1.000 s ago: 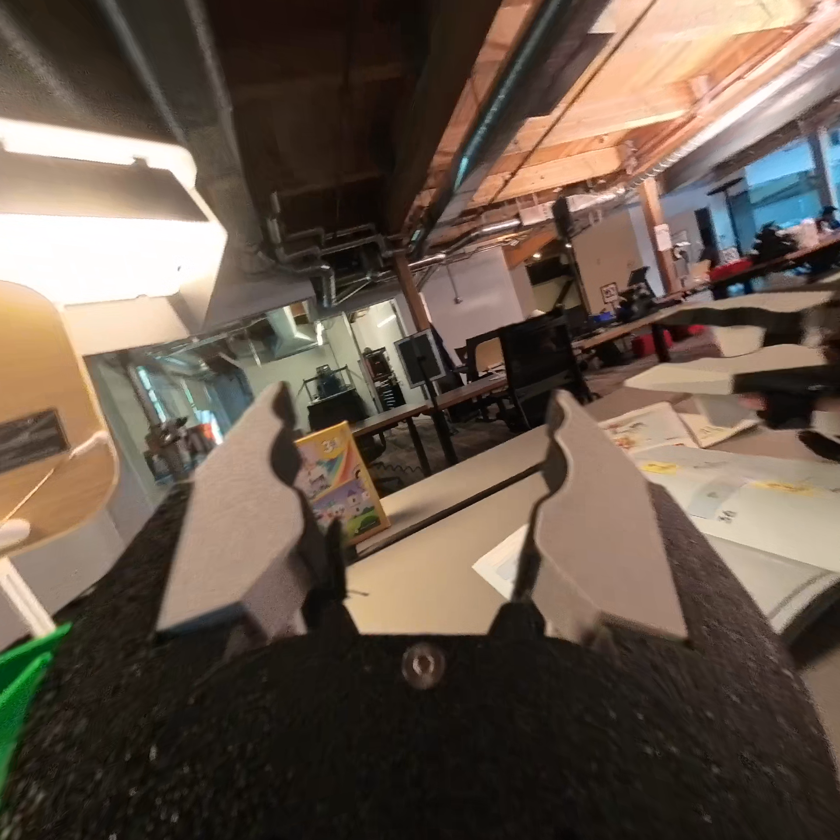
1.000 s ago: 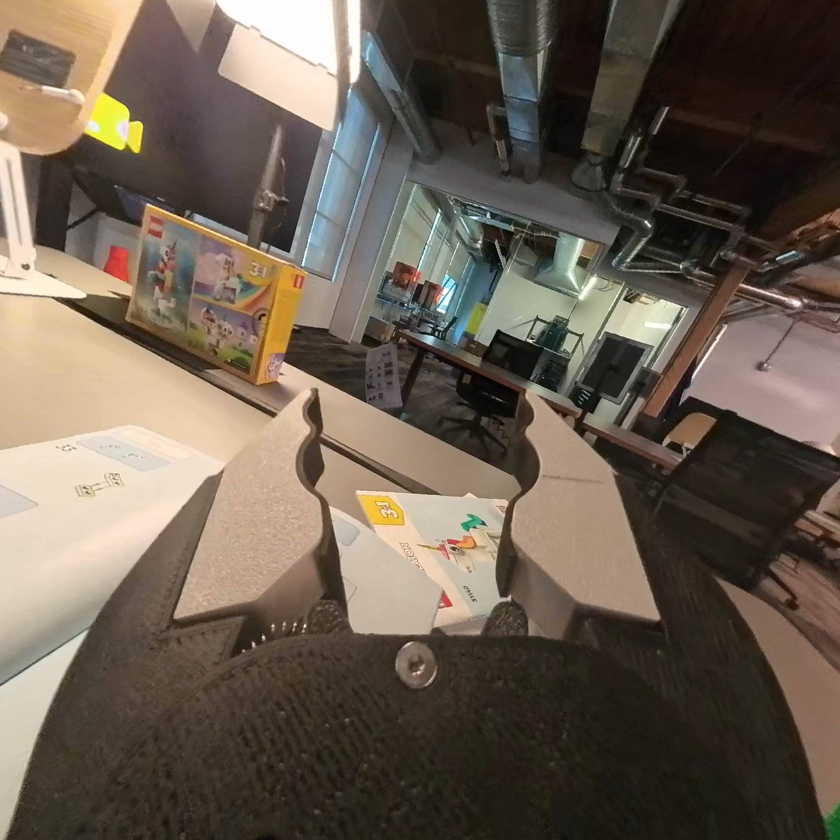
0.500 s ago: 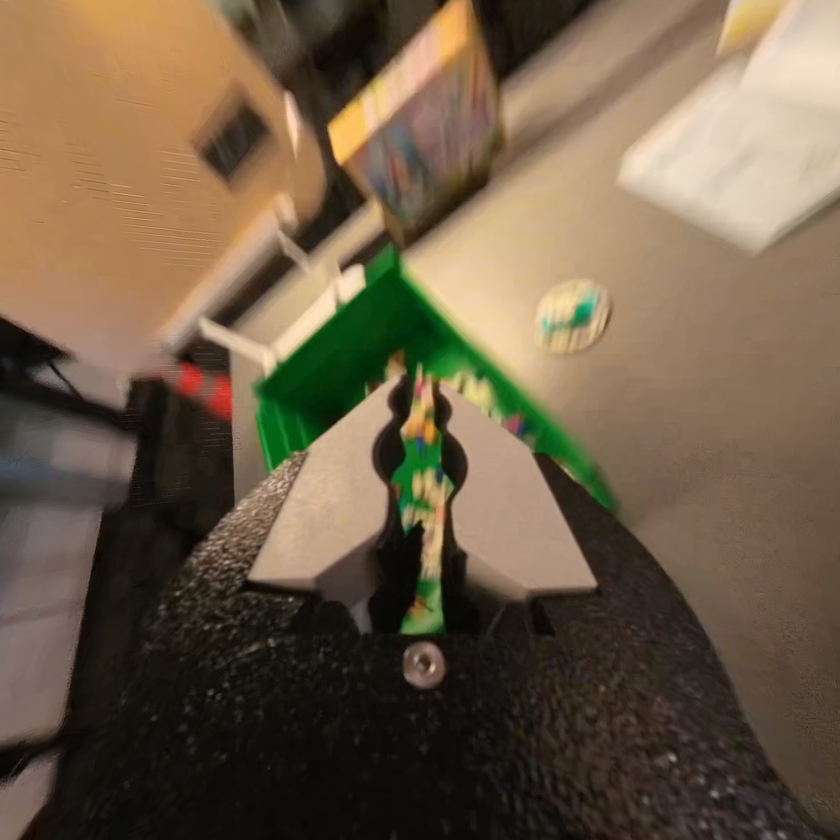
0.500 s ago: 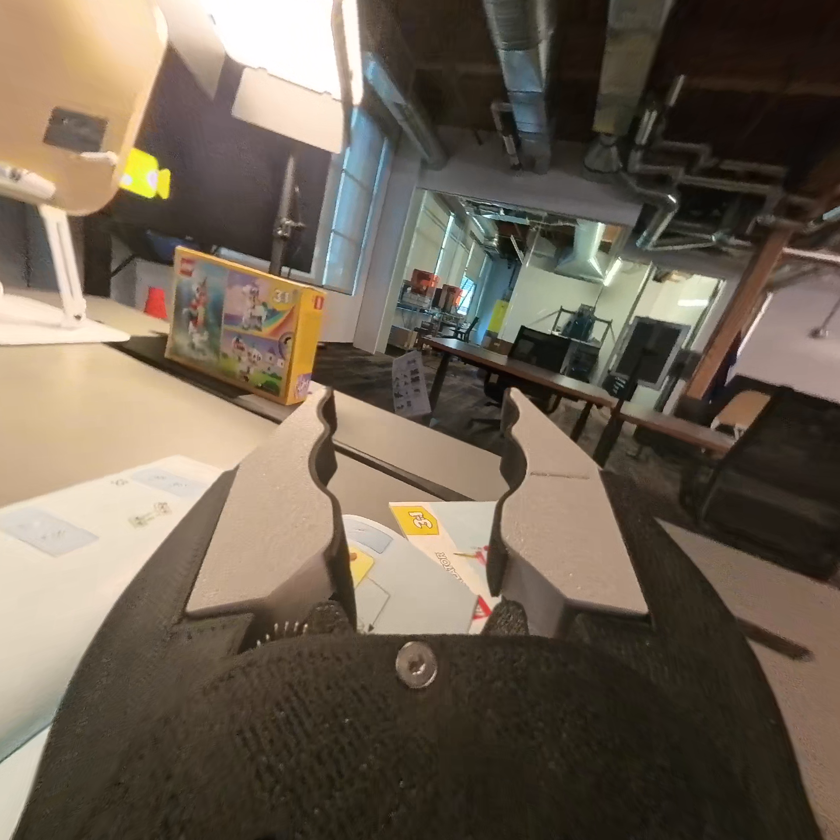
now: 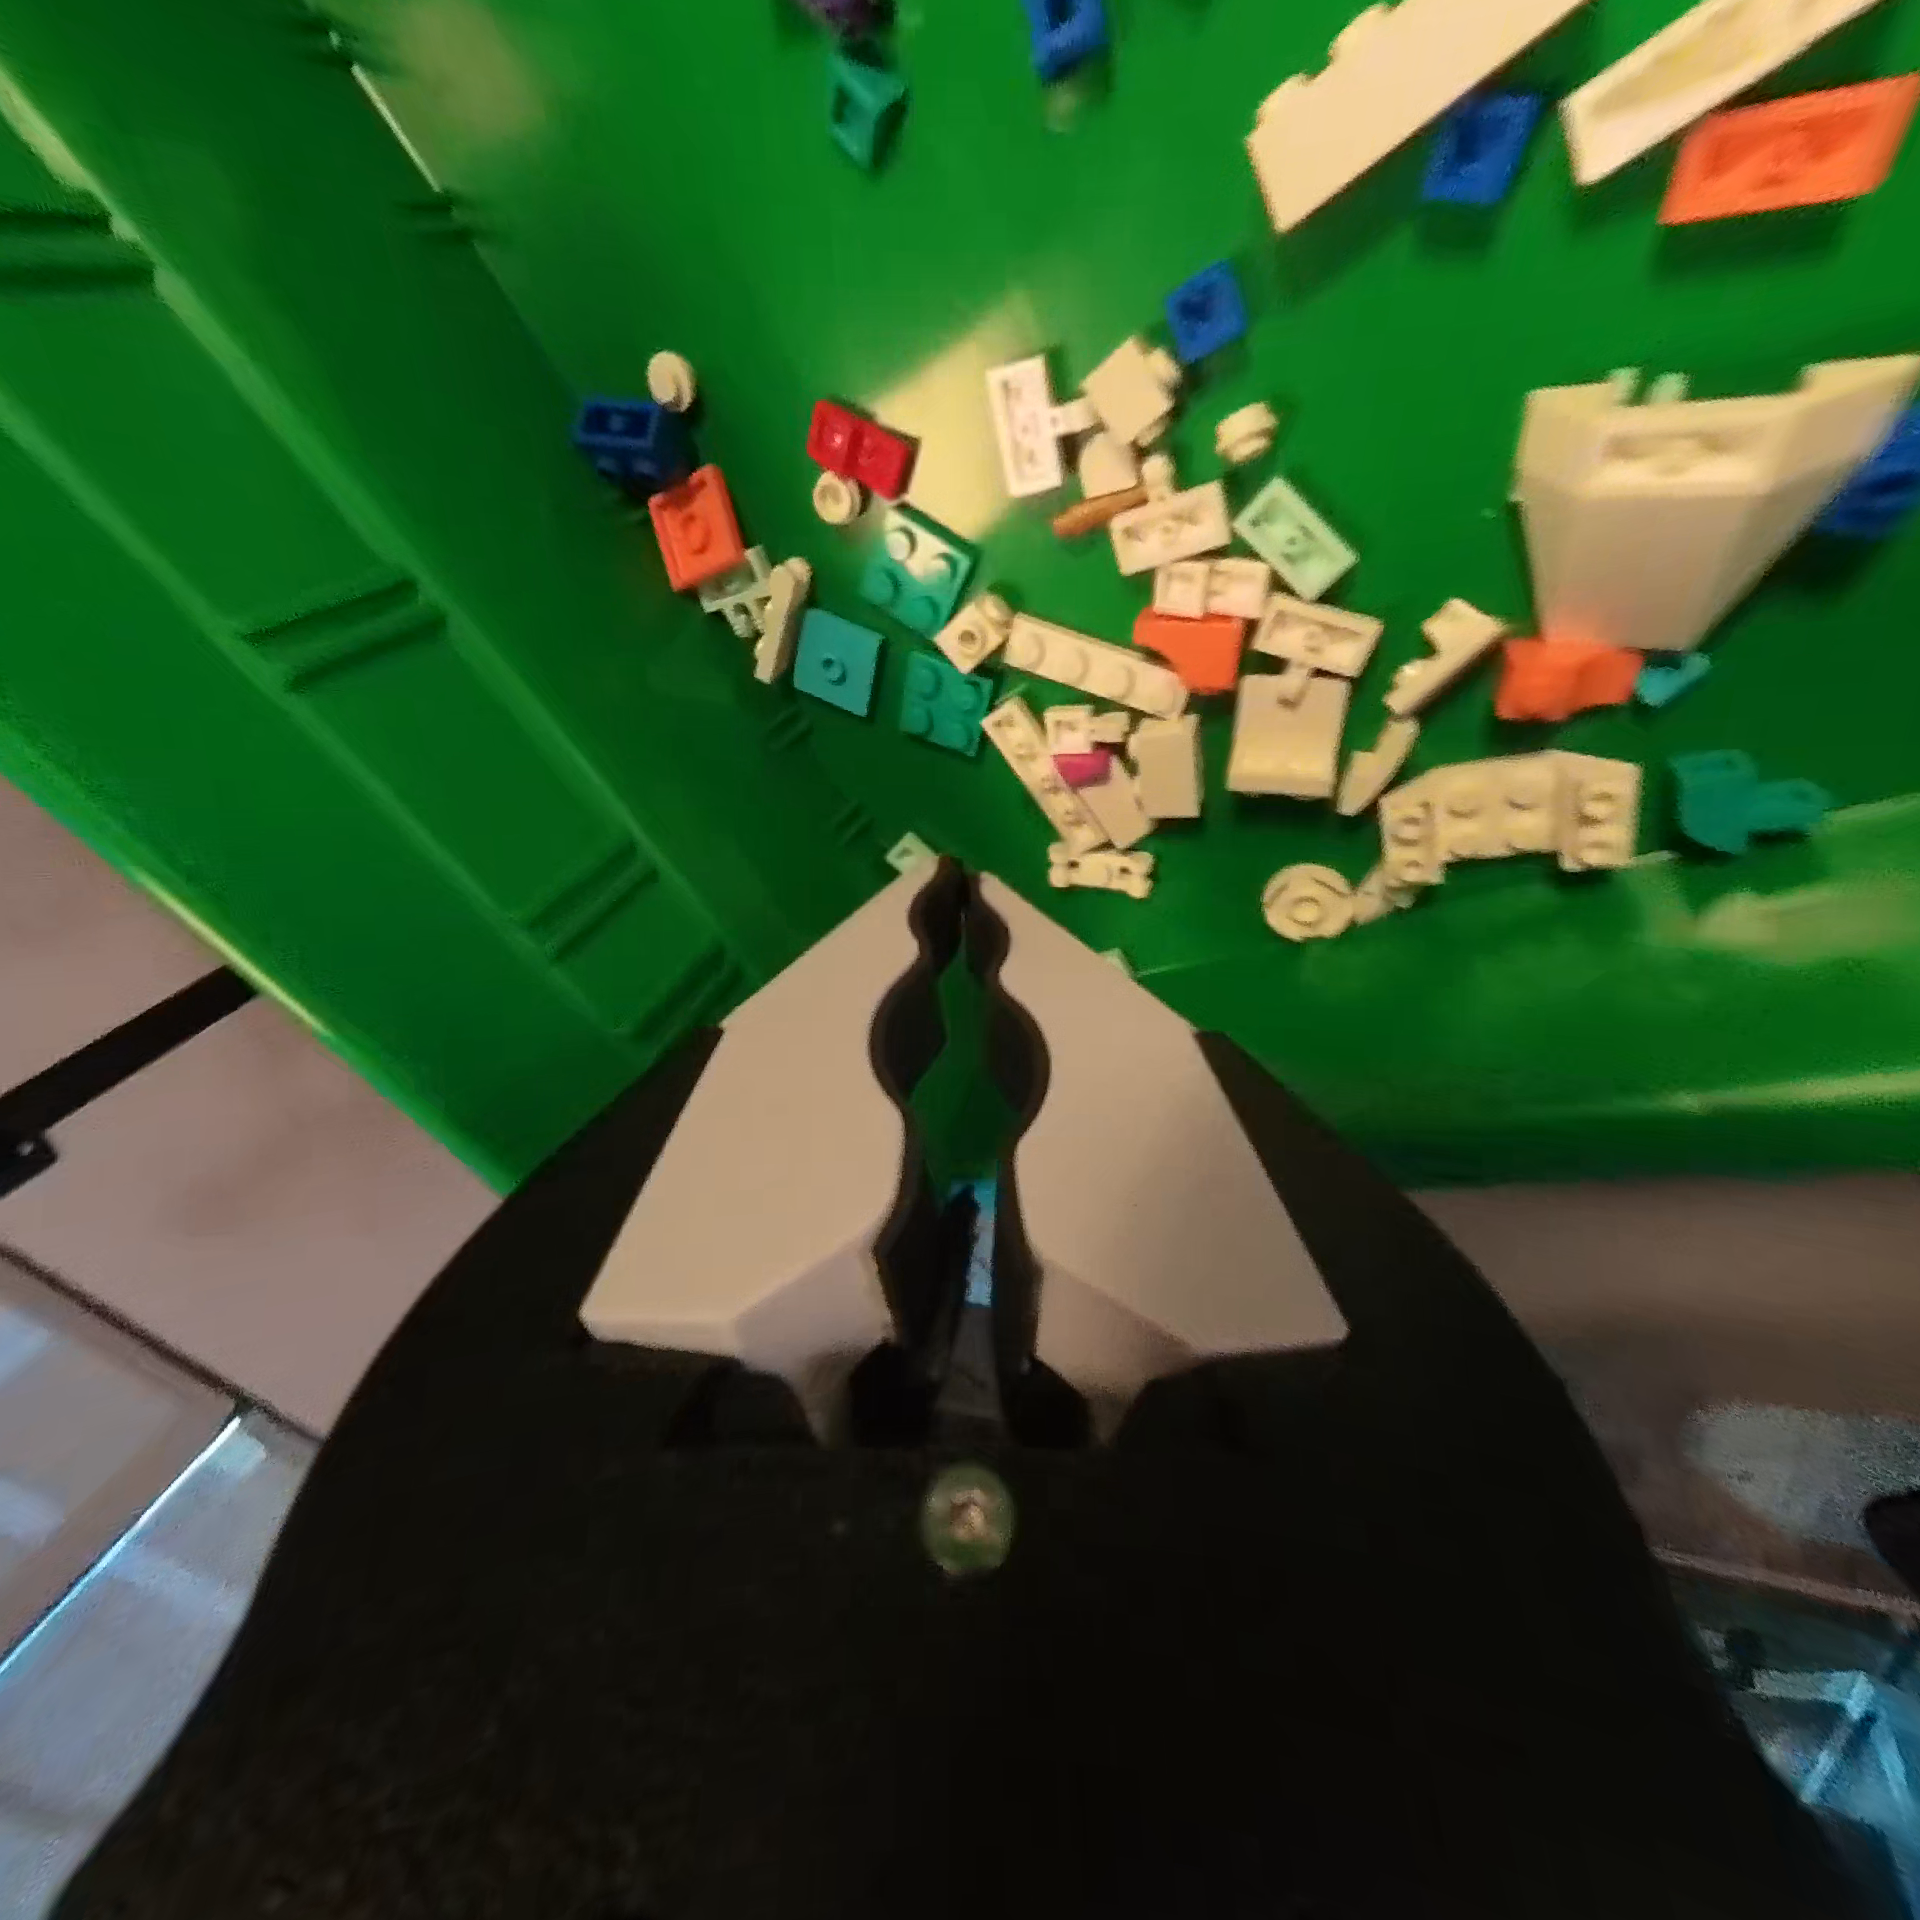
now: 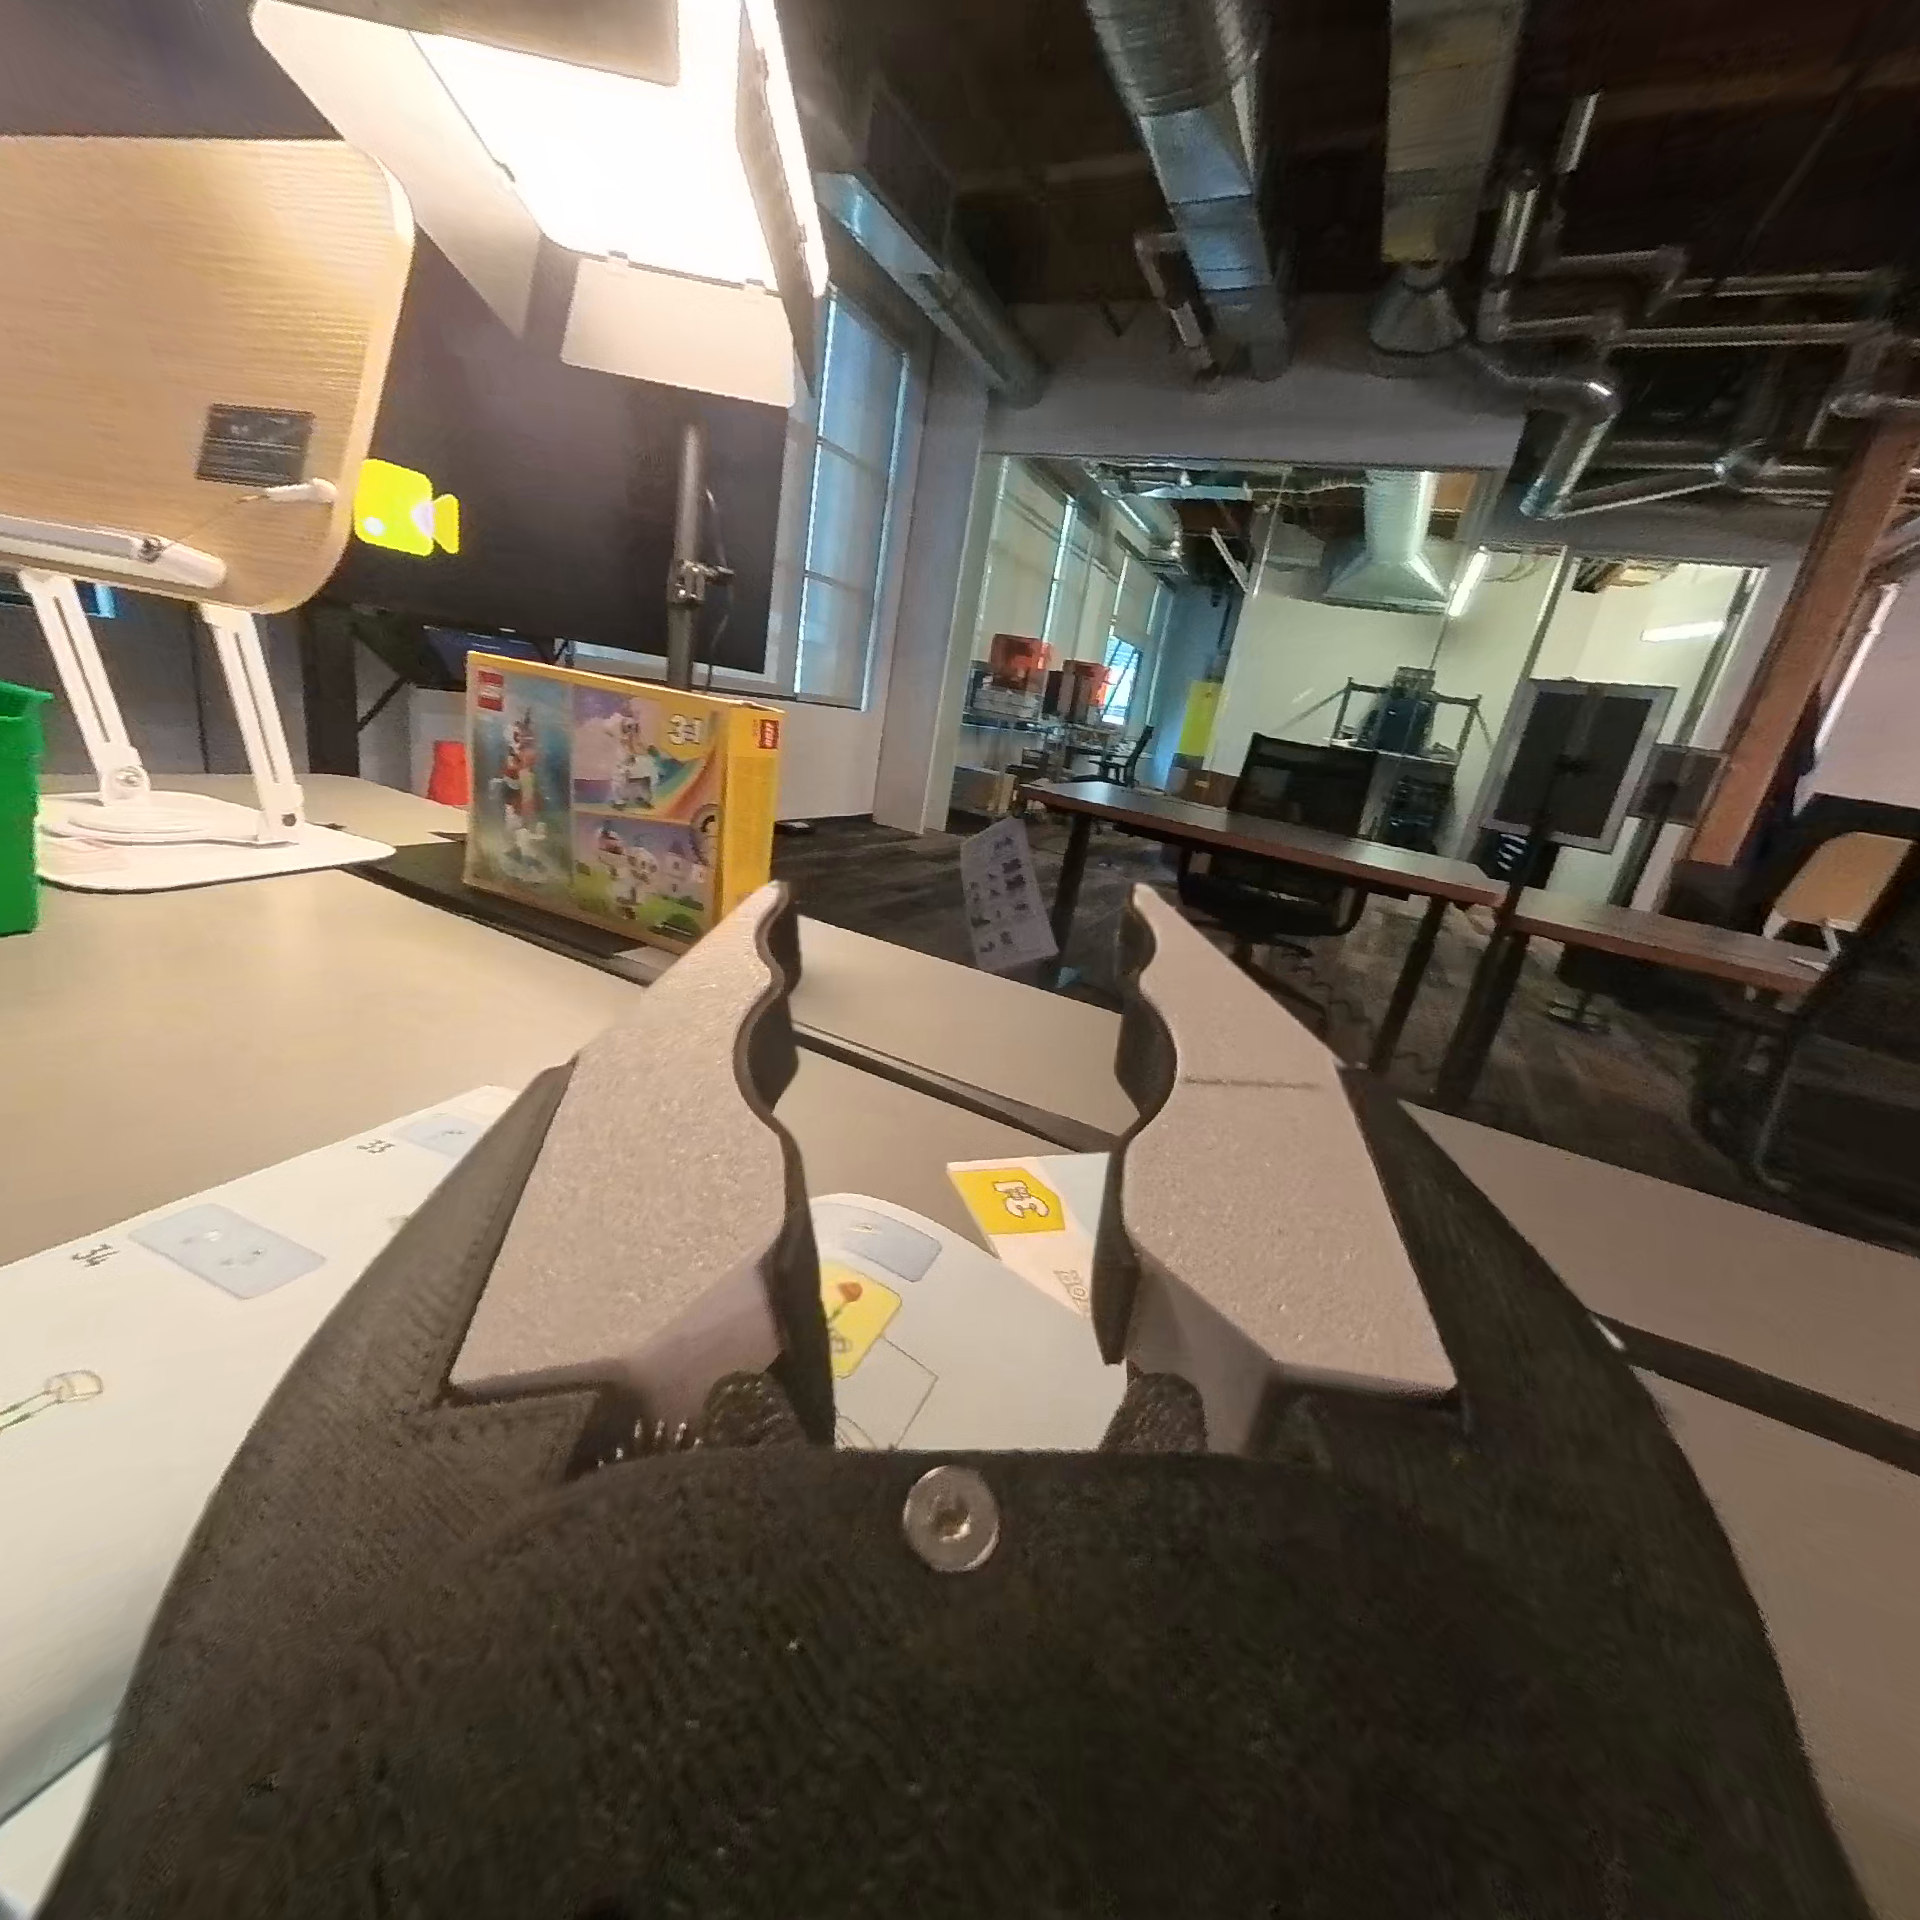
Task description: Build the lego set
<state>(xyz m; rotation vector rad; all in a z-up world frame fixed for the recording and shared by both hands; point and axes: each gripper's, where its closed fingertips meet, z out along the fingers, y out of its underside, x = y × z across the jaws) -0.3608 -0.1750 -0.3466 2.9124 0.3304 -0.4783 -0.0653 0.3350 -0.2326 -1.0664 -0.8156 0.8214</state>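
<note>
In the left wrist view my left gripper (image 5: 954, 883) is shut and empty, pointing down over the near edge of a green bin (image 5: 312, 644). Several loose lego pieces lie on the bin floor: white ones (image 5: 1278, 738), teal (image 5: 920, 569), orange (image 5: 1190, 649), red (image 5: 860, 445) and blue (image 5: 1203, 310). A large white sloped piece (image 5: 1662, 499) lies at the right. In the right wrist view my right gripper (image 6: 961, 925) is open and empty, held low over the open instruction booklet (image 6: 187, 1309) on the grey table (image 6: 260, 1029).
The yellow lego box (image 6: 618, 805) stands on the table behind the booklet. A lamp on a white stand (image 6: 177, 821) and the green bin's corner (image 6: 19, 810) are at the left. Other desks (image 6: 1278, 842) and chairs fill the room beyond.
My left gripper has closed and swung from facing the room down over the green bin. My right gripper has narrowed a little and turned slightly left.
</note>
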